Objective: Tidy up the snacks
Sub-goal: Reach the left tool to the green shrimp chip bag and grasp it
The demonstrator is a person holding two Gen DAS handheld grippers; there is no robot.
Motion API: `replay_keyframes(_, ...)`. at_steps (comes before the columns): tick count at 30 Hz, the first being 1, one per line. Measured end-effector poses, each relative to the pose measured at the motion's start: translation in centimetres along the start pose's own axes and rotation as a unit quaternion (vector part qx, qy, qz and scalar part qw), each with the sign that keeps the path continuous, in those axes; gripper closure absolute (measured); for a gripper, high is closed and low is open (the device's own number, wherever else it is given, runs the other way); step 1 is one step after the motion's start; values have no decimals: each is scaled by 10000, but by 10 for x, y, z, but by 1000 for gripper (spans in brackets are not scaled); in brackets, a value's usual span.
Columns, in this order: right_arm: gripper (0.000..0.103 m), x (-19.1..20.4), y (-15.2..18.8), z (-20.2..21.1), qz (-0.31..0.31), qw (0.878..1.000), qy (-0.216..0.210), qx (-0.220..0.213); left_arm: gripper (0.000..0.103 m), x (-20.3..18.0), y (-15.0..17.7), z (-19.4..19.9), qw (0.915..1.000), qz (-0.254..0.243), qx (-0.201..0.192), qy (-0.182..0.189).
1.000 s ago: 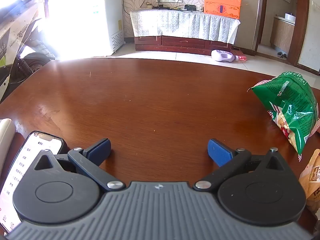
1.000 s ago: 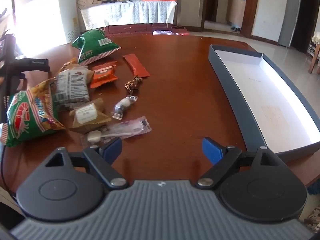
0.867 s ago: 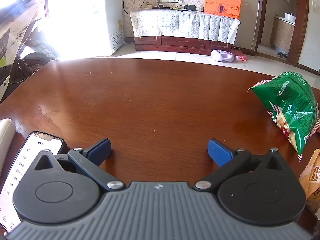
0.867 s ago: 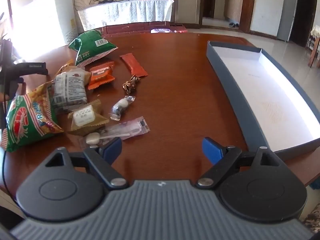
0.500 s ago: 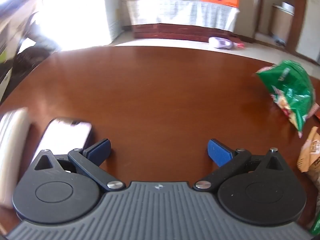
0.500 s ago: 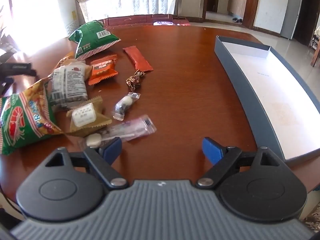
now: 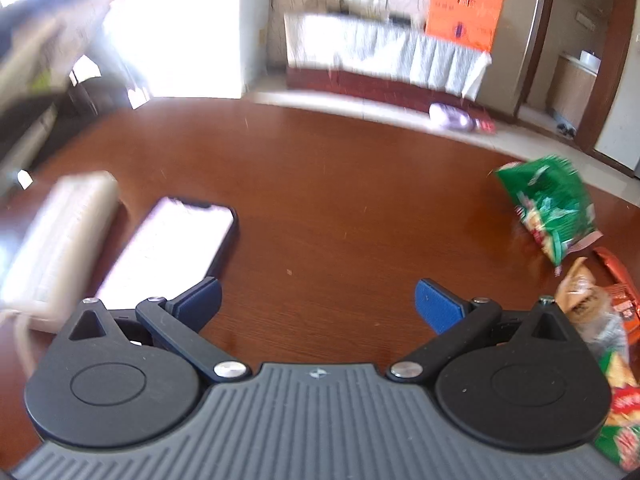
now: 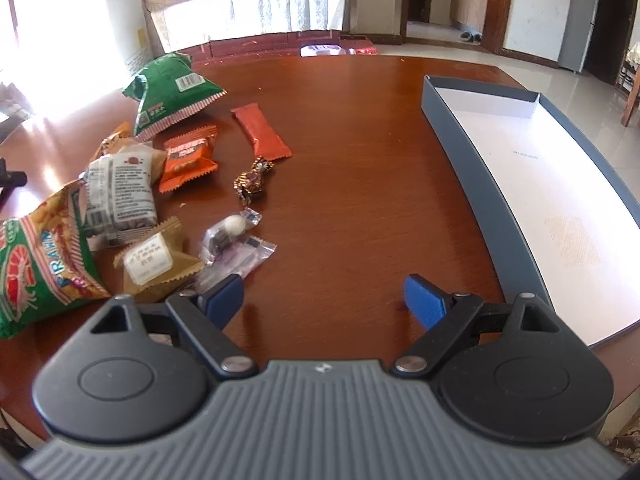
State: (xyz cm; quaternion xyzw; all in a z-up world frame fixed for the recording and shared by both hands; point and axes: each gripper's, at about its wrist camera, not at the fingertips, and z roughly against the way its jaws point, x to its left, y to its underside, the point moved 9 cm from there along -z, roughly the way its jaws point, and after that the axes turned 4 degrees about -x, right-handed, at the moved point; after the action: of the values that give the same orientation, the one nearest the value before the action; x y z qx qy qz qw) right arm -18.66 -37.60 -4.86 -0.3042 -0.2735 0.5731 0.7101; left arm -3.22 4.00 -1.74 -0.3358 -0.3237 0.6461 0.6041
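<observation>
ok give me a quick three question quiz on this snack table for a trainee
1. True or false: the grey box already holds snacks.
2. Which lies nearest the right gripper? A. clear candy packet B. green chip bag C. red bar
3. Fill in: beside the left gripper lies a lit ____.

Key: 1 false, its white floor is bare. 2 A. 3 phone.

Left gripper (image 7: pixel 316 294) & right gripper (image 8: pixel 323 296): fingers wide apart, empty.
</observation>
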Motion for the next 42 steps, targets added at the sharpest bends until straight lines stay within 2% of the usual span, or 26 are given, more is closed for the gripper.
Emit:
replay_keyframes(3,14,3,-2,9,36,9998,-96,-156,0,-20,-10,51,9971,-385,-640,-129)
replay_keyframes(5,14,5,-6,20,31,9989,-226,-418,0,-36,-13,85,9941,-477,-967,-97)
replay_keyframes(7,14,8,-22,51,-65,9916,-506,-1192,0,-51,-13,121,9922,-524,-1131,36)
replay_keyframes(8,14,7,-30,70,-148,9835,-688,-1664,0,-61,-13,134,9913,-549,-1195,100)
replay_keyframes(10,11,-1,-41,114,-380,9548,-903,-2806,0,-79,-5,162,9889,-585,-1344,227)
replay_keyframes(11,0,-5,-40,125,-498,9417,-1031,-3164,0,-89,1,175,9878,-597,-1401,323)
replay_keyframes(12,0,-12,-35,131,-678,9301,-1225,-3396,0,-101,7,186,9869,-648,-1402,459)
replay_keyframes(13,0,-18,-32,128,-887,9306,-1355,-3283,0,-113,15,194,9859,-732,-1385,581)
replay_keyframes(15,0,-27,-26,105,-1186,9540,-1377,-2383,0,-131,30,204,9844,-880,-1353,698)
replay_keyframes(16,0,-28,-23,97,-1155,9629,-1328,-2043,0,-139,39,207,9852,-904,-1267,722)
replay_keyframes(17,0,-29,-22,94,-1063,9679,-1242,-1910,0,-146,47,210,9862,-875,-1175,777)
replay_keyframes(20,0,-25,-21,107,-702,9685,-1210,-2060,0,-158,64,216,9857,-786,-1110,998)
replay_keyframes(23,0,-8,-20,116,-285,9683,-1389,-2059,0,-157,72,208,9868,-904,-1031,859)
replay_keyframes(27,0,18,-11,109,174,9713,-1524,-1818,0,-144,71,193,9903,-651,-974,752)
replay_keyframes(38,0,32,0,95,416,9763,-1421,-1576,0,-128,75,167,9946,-493,-630,656)
replay_keyframes(42,0,33,3,88,487,9799,-1244,-1482,0,-130,79,162,9945,-596,-634,588)
